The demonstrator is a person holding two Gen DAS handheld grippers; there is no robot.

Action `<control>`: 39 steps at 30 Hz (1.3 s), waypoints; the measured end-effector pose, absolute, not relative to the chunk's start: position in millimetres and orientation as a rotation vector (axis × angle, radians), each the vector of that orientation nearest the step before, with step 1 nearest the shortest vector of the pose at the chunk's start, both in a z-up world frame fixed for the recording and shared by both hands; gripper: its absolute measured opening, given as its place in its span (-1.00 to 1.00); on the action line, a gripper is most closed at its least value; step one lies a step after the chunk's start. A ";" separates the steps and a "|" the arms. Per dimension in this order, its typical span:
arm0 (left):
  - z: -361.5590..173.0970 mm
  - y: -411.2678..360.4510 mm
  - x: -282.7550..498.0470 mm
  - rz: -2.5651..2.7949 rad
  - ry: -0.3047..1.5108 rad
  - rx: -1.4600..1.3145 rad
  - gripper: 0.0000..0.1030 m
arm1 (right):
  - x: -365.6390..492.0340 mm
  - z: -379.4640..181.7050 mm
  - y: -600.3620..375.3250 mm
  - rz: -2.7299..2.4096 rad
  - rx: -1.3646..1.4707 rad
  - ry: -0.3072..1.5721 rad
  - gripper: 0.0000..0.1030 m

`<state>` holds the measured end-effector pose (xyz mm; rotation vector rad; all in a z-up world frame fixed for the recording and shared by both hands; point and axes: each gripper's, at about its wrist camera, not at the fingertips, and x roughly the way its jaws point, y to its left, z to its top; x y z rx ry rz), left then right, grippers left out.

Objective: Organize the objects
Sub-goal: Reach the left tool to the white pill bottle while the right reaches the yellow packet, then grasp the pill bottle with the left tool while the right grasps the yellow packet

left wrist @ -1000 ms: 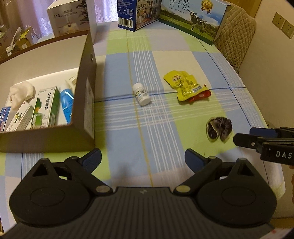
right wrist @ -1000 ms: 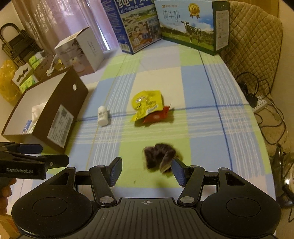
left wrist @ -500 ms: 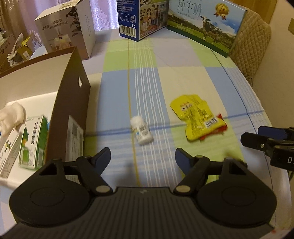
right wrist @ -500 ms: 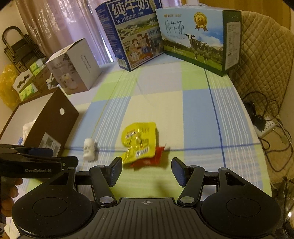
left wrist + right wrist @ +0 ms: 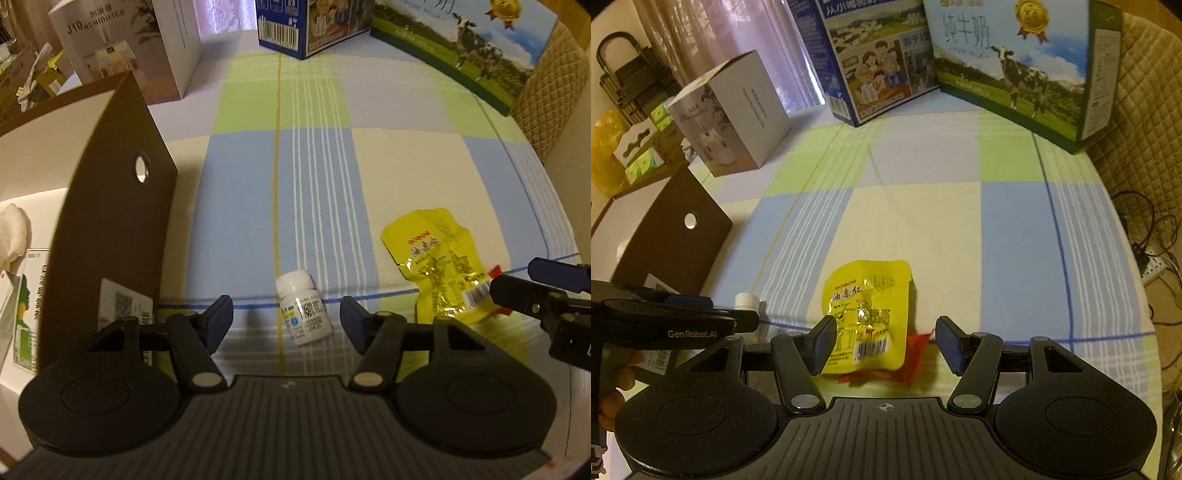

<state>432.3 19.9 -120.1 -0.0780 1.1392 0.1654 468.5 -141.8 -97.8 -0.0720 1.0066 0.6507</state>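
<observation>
- At the left edge of the left wrist view stands the brown cardboard box (image 5: 110, 229), open-topped, with medicine cartons (image 5: 18, 314) and a white wad already inside; judging by that, it is the likely destination.
- In the lower middle of that view the left gripper (image 5: 286, 317) has just been narrowing its jaws. The white pill bottle (image 5: 304, 308) lies on its side between them, and neither pad touches it, so nothing is gripped yet.
- To do this well, I would centre the bottle, then close across its round body, squarely, so it does not roll away on the checked tablecloth (image 5: 332, 166).
- Right of the bottle lies the yellow snack pouch (image 5: 866, 317), with a red wrapper (image 5: 908, 360) partly under it.
- In the right wrist view the right gripper (image 5: 884, 345) straddles the pouch, its jaws parted. The left pad overlaps the pouch's edge, though whether it presses I cannot tell.
- The pouch is thin and crinkly, so a low pinch near its middle seems safest.
</observation>
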 end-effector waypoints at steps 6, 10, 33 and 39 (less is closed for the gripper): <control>-131.3 21.7 440.3 0.175 1.157 -0.066 -0.10 | 478.4 -110.4 -130.2 0.666 -0.088 1.026 0.10; -135.1 23.1 441.3 0.168 1.164 -0.074 -0.27 | 484.3 -116.8 -125.5 0.661 -0.094 1.037 0.10; -140.9 28.1 441.2 0.138 1.145 -0.093 -0.47 | 452.1 -131.0 -91.5 0.729 -0.331 0.901 -0.05; -141.2 25.0 438.2 0.115 1.136 -0.088 -0.56 | 446.5 -122.6 -90.9 0.750 -0.321 0.887 -0.05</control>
